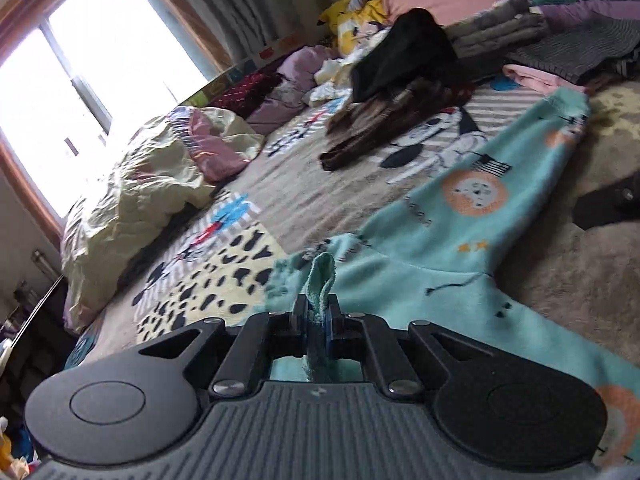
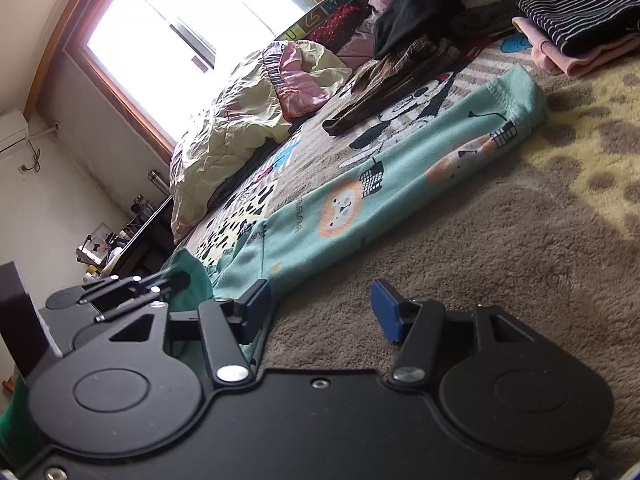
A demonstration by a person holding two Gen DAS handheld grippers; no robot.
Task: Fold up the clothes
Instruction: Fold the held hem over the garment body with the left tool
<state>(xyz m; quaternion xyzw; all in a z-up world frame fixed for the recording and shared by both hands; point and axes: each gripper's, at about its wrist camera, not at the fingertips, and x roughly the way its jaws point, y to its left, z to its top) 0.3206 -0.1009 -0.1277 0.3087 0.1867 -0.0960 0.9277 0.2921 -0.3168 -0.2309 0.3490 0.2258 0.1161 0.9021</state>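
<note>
Now mid-fold: left gripper (image 1: pixel 318 320) clenched on teal pajama pants (image 1: pixel 452 216) spread across bed blanket (image 2: pixel 460 240); right gripper (image 2: pixel 320 312) released, beside waistband. Next: pinch, carry toward cuffs.

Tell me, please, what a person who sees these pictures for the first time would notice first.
First comes the turquoise fleece garment with lion prints, stretched along the bed cover. The left gripper is shut on a fold of its edge, while the right gripper stands open over bare cover beside it. Behind, a bright window shines over a crumpled pale yellow quilt.
</note>
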